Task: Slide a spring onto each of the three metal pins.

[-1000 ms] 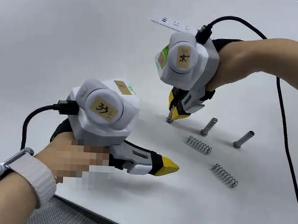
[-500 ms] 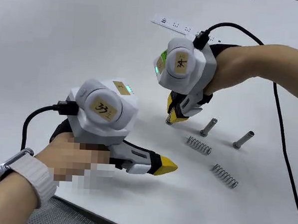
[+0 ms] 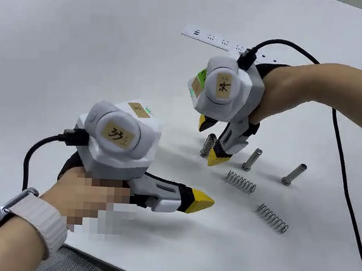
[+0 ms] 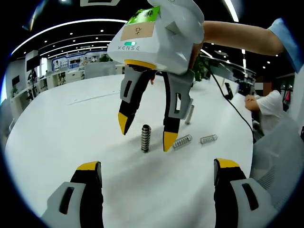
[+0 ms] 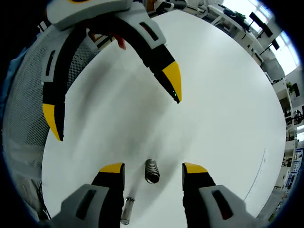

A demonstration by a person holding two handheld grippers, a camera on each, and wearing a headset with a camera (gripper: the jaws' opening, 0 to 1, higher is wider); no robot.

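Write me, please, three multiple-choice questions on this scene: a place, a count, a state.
1. Where is the upright spring? A beside the power strip; B between the jaws of the right gripper; C lying on its side.
2. How many springs lie loose on the table? A one; B two; C four.
3. The left gripper is: A open; B shut on a spring; C shut on a pin.
1 B, the jaws flank it; 2 B, two lie by the bare pins; 3 A, its jaws stand apart.
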